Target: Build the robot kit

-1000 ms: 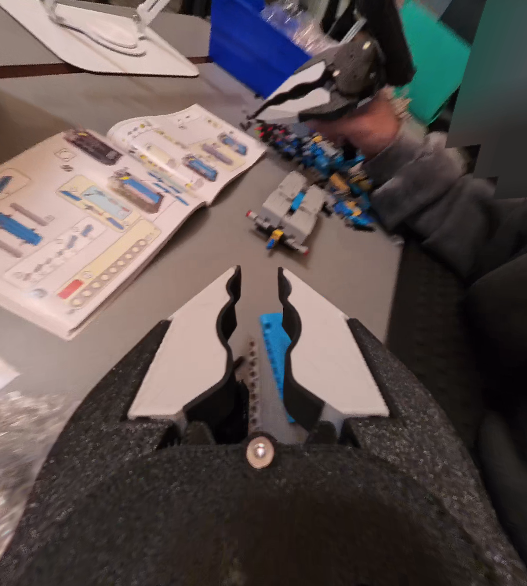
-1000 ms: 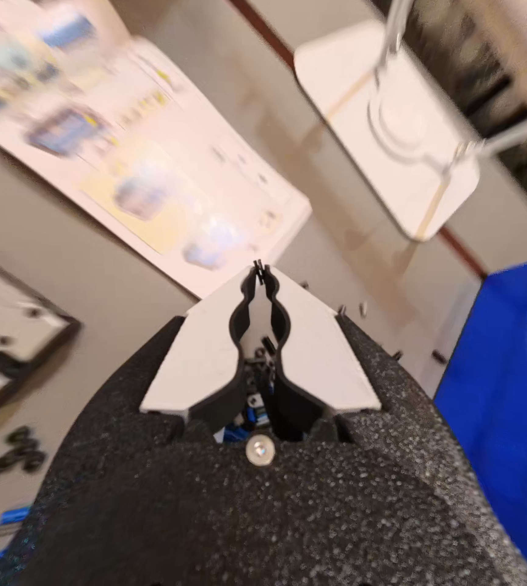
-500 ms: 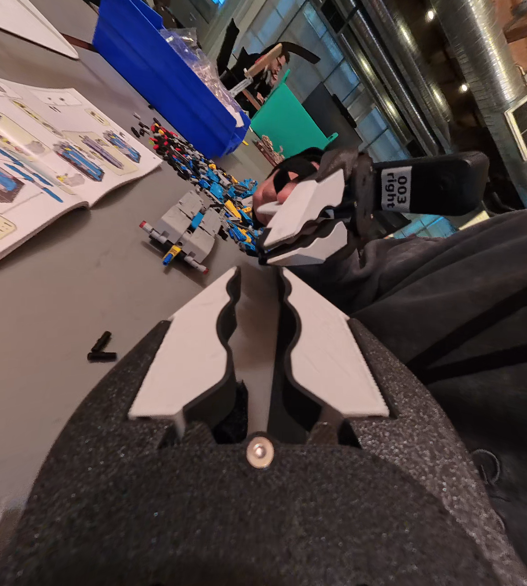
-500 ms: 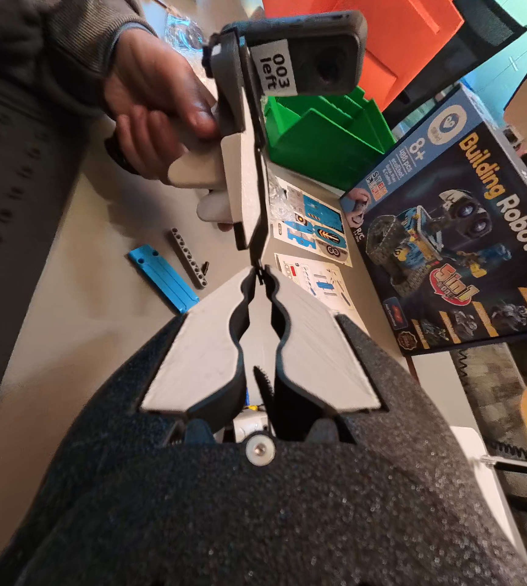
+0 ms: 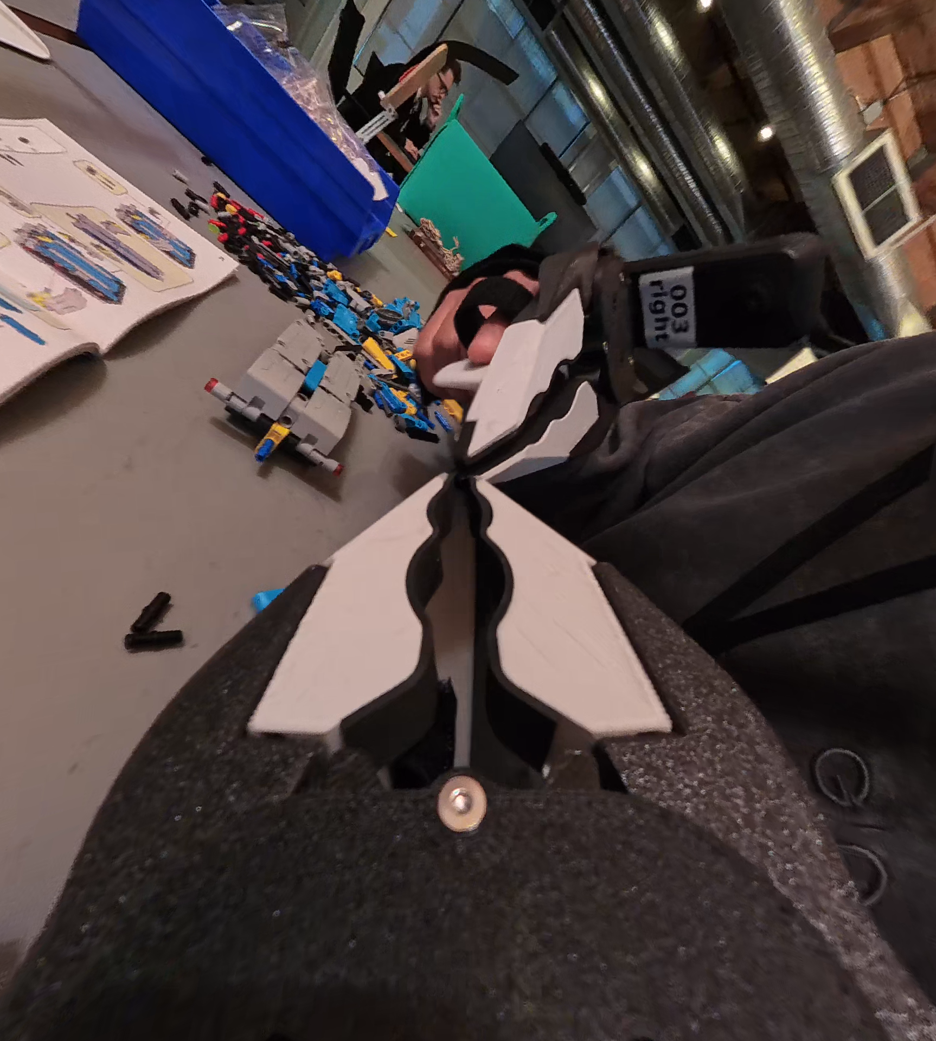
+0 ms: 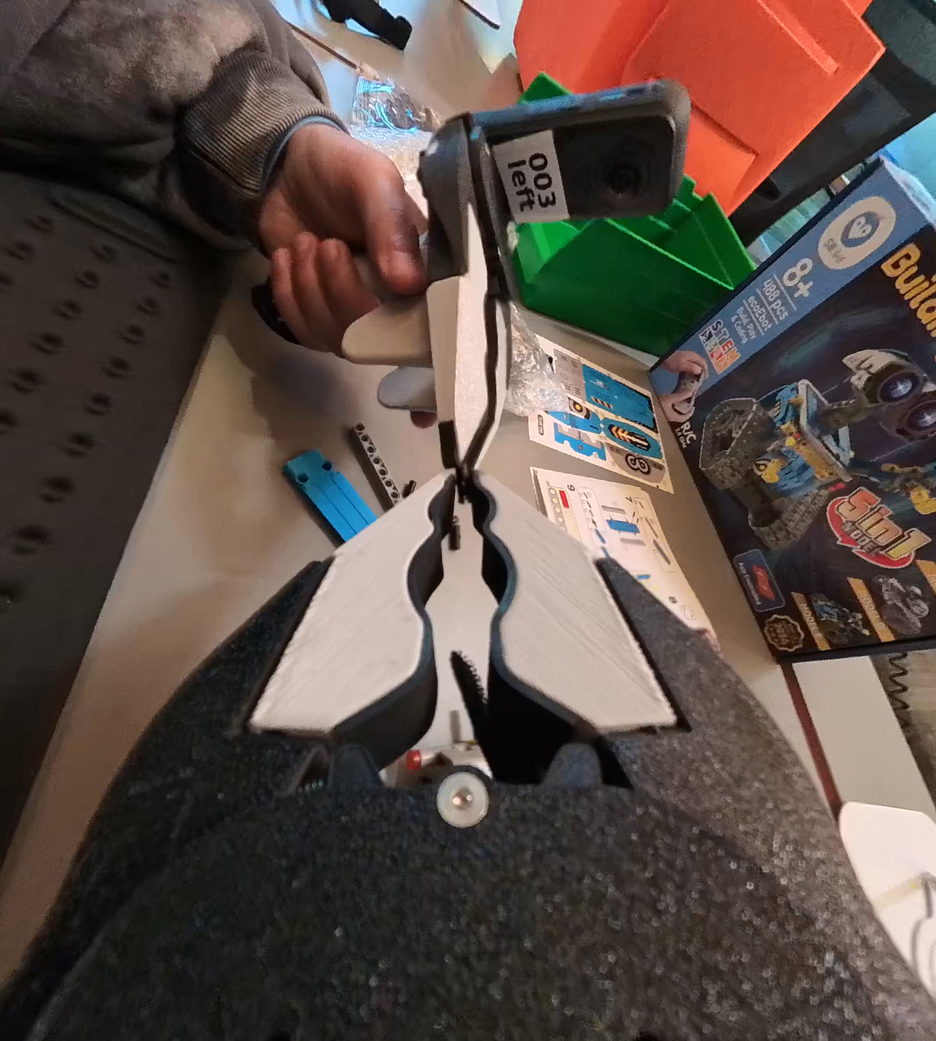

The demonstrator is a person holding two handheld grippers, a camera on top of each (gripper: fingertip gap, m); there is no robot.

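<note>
Above the tabletop [image 5: 88, 535] edge, two grippers meet tip to tip on one small black pin [image 5: 461, 480].
Kit box [image 6: 849, 450], instruction booklet [image 5: 60, 270] and grey brick assembly [image 5: 297, 394] lie around; left gripper [image 5: 461, 485] and right gripper [image 6: 459, 489] fingers both pinch the pin; so slight a hold likely tolerates no twisting.

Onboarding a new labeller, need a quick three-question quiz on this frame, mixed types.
1. True or false: the left hand-held gripper and the right hand-held gripper meet tip to tip, both shut.
2. The blue beam lies beside: A) a grey holed beam; B) an orange bin; C) a white stand.
3. Fill in: the bin behind the loose parts pile is ____.
Key: 1 true; 2 A; 3 blue.
</note>
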